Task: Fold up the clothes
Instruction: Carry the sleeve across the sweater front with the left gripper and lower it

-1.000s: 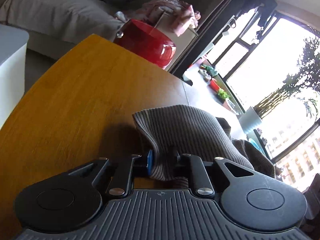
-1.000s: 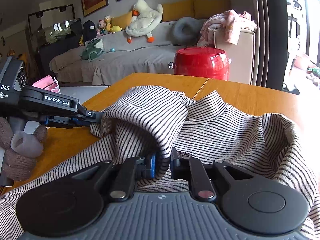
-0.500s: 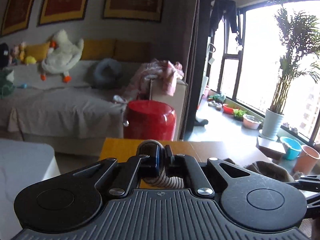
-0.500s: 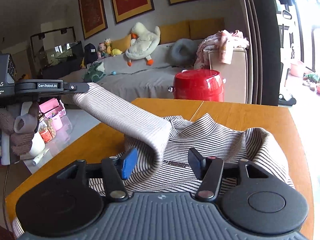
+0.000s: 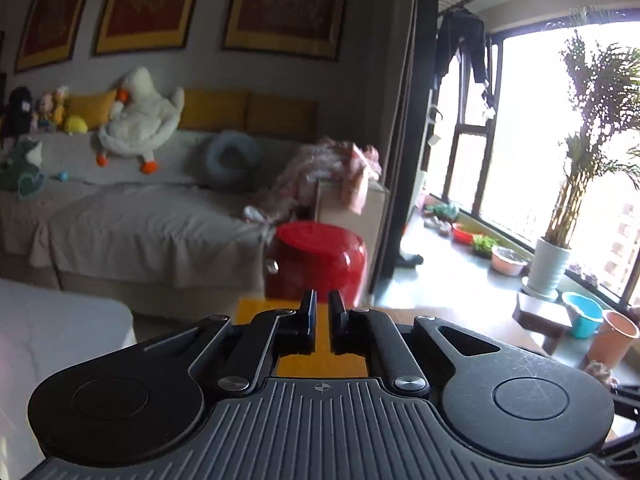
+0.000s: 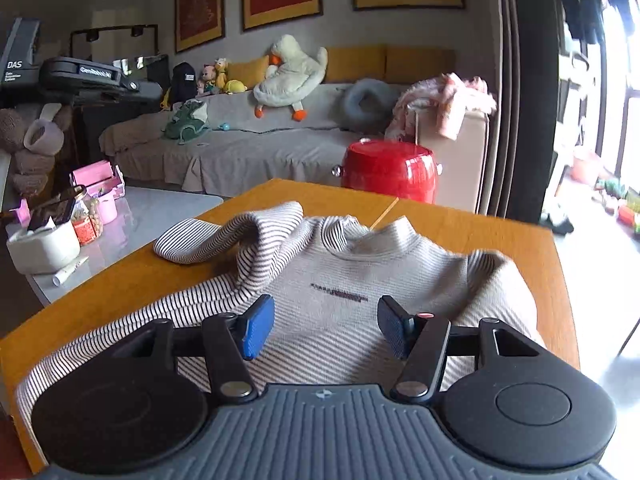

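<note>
Left gripper: raised at the far left of the right-wrist view, above and beyond the table's left edge, carried by a hand in a brown knitted glove. Jaws clenched to a narrow slit with nothing between them; its own camera shows only bare tabletop through the slit. It is well apart from the shirt.

Side table: pale, left of the wooden table; holds a white bowl, a jar and a pink box.

Table: orange-brown wood, bears the shirt.

Shirt: striped, lying across the middle of the table, collar towards the far edge, a dark label line on the chest. One sleeve is folded in and lies on the table near the left edge, cuff pointing left. The body reaches the near edge and runs under the right gripper. The right shoulder sits bunched near the right edge.

Right gripper: low over the near part of the shirt, jaws released and standing wide apart, blue pad on the left one. Cloth lies below the gap; neither pad presses on it.

Red stool: on the floor past the far edge.

Sofa: behind, with a plush goose.
</note>
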